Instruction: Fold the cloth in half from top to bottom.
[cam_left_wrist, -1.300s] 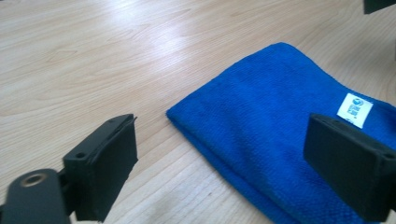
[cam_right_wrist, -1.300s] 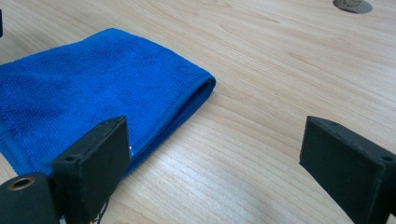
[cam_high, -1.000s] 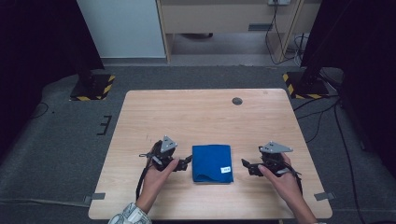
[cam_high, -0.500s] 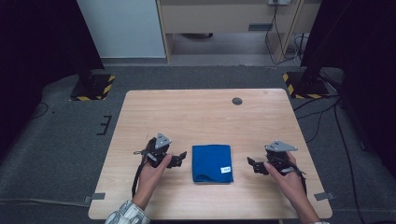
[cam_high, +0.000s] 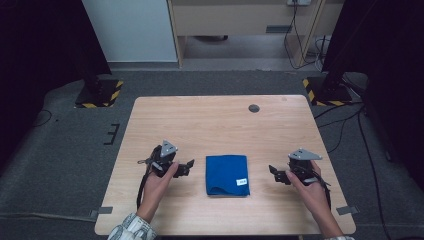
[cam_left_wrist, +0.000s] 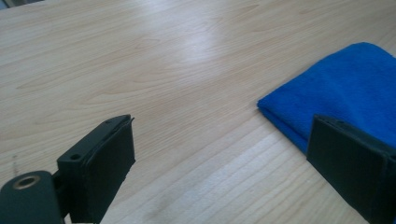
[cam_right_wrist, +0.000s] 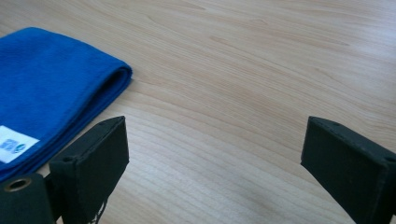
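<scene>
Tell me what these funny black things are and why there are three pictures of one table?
A person sits at a wooden table and holds a tool in each hand: the left gripper and the right gripper. Each has two black jaws that can pinch things. One picture comes from a camera up high, looking down. The other two come from little cameras riding on the grippers, so you see their jaws poking up from the bottom. Between the grippers lies a folded blue cloth with a small white label. Both pairs of jaws stand wide open, and nothing is held. A small dark round spot sits near the table's far edge.
</scene>
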